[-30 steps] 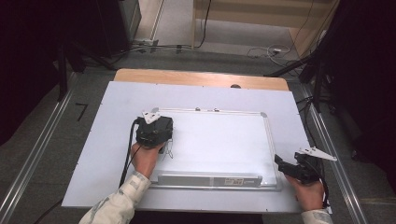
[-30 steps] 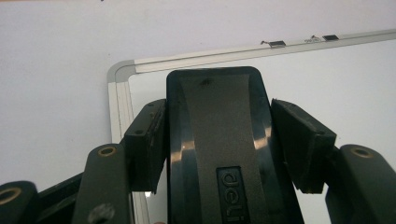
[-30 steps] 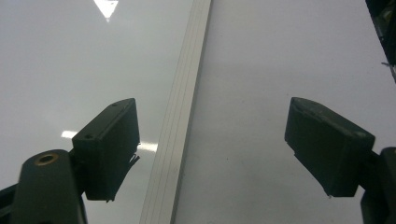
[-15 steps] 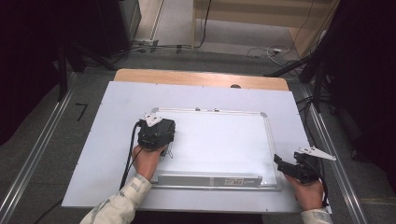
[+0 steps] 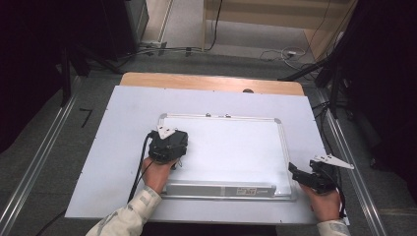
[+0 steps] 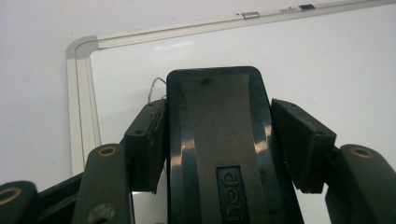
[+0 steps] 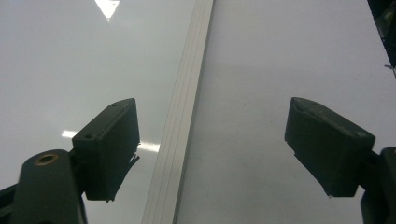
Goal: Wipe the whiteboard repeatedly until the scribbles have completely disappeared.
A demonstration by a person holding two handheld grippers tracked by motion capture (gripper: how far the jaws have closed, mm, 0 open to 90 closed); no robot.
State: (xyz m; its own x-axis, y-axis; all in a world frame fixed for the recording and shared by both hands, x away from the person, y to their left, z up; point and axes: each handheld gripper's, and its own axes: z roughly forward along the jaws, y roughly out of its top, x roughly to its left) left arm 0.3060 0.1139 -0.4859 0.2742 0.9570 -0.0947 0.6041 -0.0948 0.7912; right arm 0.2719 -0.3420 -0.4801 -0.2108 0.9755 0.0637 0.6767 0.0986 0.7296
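The left gripper [image 5: 168, 147] has its jaws closed tight on a black plastic whiteboard eraser [image 6: 219, 144] with a brand mark moulded into its back, and the pads press on both long sides of it. In the high view this gripper stands over the near-left part of a white rectangular whiteboard with a thin silver metal frame [image 5: 282, 147], which lies flat on the pale grey table [image 5: 113, 147]. The eraser sits on the board surface, not far from the rounded left corner of the frame [image 6: 81, 46], and a small thin pen mark [image 6: 156, 86] shows just beyond its front edge. The right gripper [image 7: 210, 149] has its jaws wide apart with nothing between them; it hovers over the right frame strip [image 7: 184, 116] of the board, near the front corner. The work in hand is, in my judgement, wiping the board clean. Several things can go wrong from here. The board is not held by anything (the right jaws only float above the frame), so a strong push of the eraser may slide the whole board across the smooth table. If the left hand tilts, only one edge of the eraser touches and the mark stays. The grip is on smooth plastic sides, so heavy downward pressure may let the eraser twist or slip out of the jaws.
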